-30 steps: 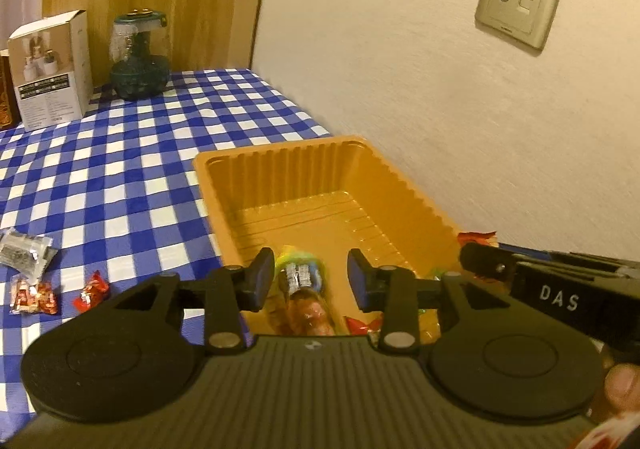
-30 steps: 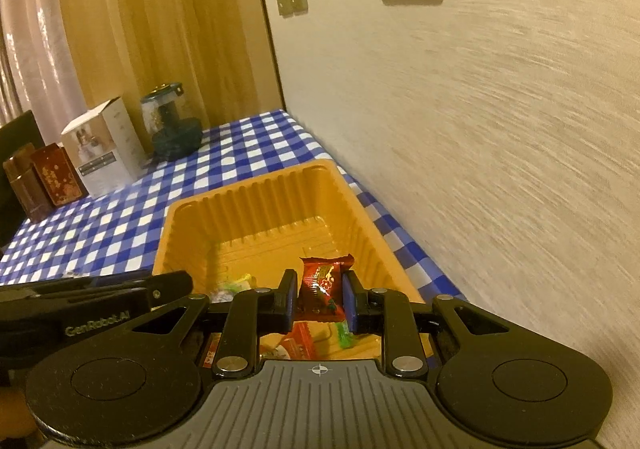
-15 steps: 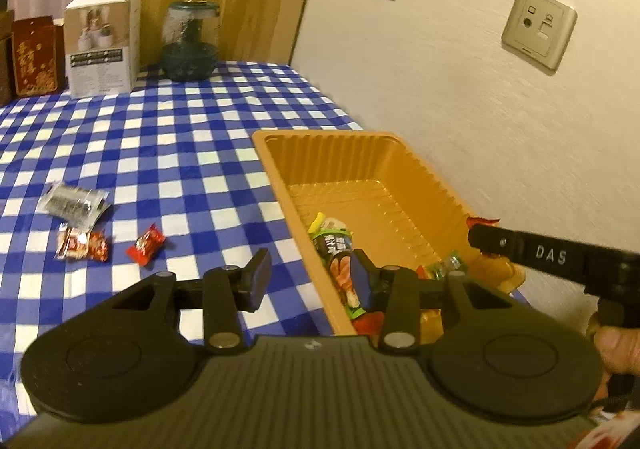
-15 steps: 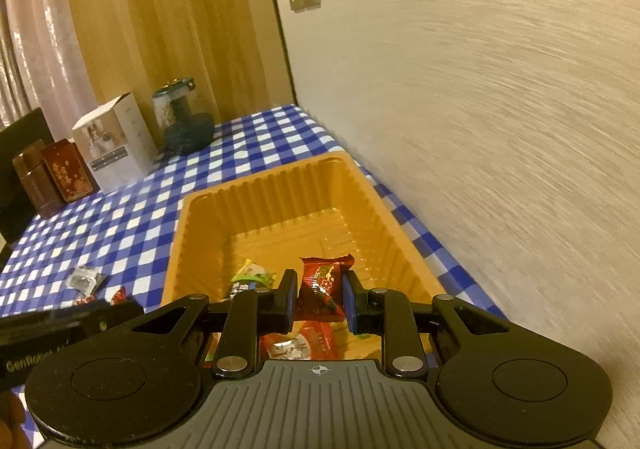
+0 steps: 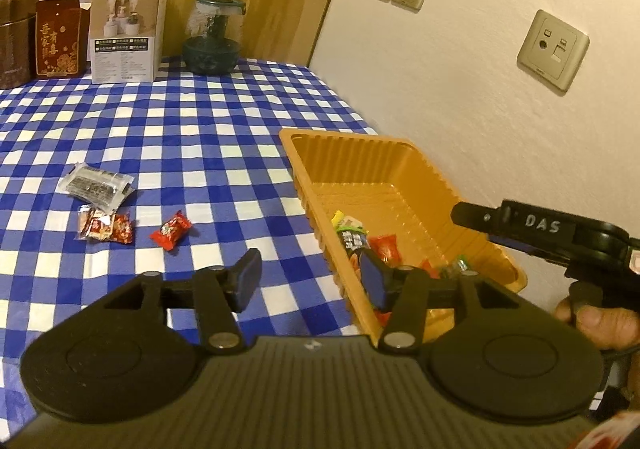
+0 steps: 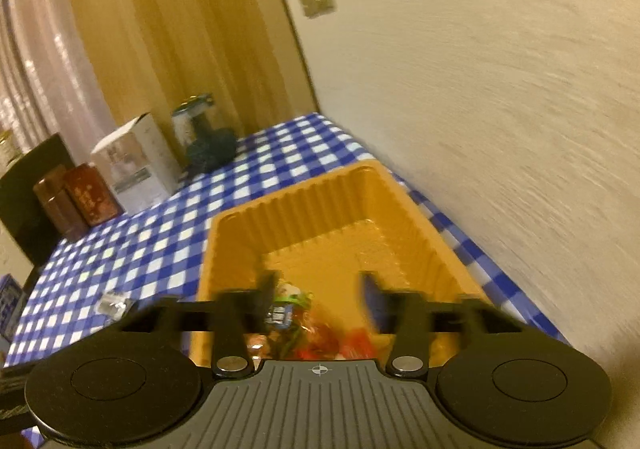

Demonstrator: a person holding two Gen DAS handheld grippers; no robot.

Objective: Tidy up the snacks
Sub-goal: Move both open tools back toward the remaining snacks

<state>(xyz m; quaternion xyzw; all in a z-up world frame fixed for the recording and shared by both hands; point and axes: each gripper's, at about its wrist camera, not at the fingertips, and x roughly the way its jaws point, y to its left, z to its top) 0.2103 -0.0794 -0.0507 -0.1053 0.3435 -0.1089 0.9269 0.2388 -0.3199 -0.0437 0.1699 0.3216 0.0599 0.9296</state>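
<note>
Red candy gone from opening right jaws.

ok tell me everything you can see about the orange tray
The orange tray is a rectangular tub of thin, glossy moulded plastic, with ribbed sloping walls, a ridged floor and a flat rolled rim. It sits upright on the blue and white checked tablecloth, close beside the wall. Its far half is bare; wrapped snacks lie piled at the near end, red, green and dark wrappers among them. The right gripper hovers over that end with its jaws opening and nothing between them.
</note>
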